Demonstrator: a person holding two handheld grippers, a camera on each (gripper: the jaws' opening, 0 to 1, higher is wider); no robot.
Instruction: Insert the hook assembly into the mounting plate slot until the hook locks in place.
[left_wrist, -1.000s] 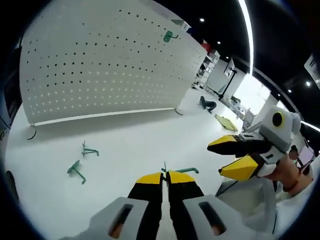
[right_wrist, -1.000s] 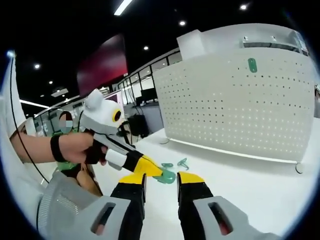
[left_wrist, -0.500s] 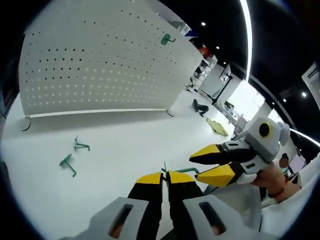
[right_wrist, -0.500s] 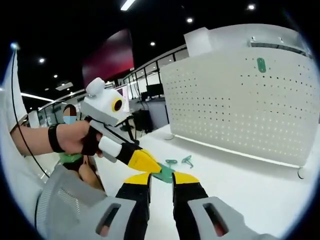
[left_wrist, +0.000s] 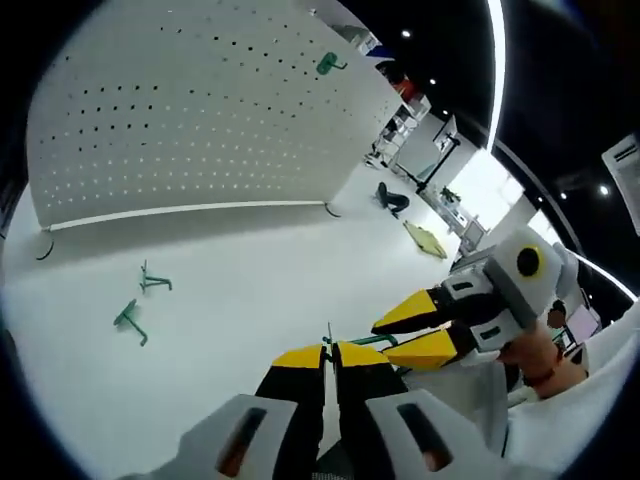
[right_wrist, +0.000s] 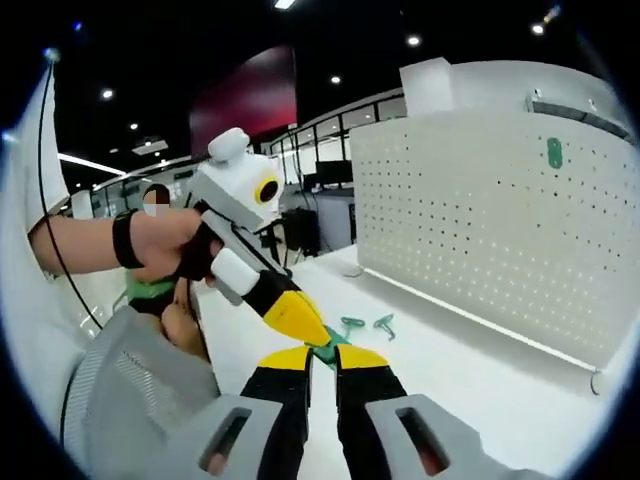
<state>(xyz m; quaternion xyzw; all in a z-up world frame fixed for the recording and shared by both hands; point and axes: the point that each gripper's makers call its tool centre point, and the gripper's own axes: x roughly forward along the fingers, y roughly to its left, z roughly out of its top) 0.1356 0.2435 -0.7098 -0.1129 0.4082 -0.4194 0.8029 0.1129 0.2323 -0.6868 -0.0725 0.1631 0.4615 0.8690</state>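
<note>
both grippers meet over the white table (left_wrist: 250, 290), the left gripper (left_wrist: 330, 352) pinched shut on a green hook (left_wrist: 368, 341) and the right gripper (right_wrist: 322, 354) closed narrow on its far end (right_wrist: 322, 349), so twisting could slip it loose before it reaches the pegboard (left_wrist: 200, 110).

Green hook assembly (left_wrist: 370, 341) in claw tips, white pegboard (left_wrist: 200, 120) upright

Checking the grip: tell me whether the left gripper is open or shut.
Shut: the left gripper has its yellow tips pressed together on the green hook.
</note>
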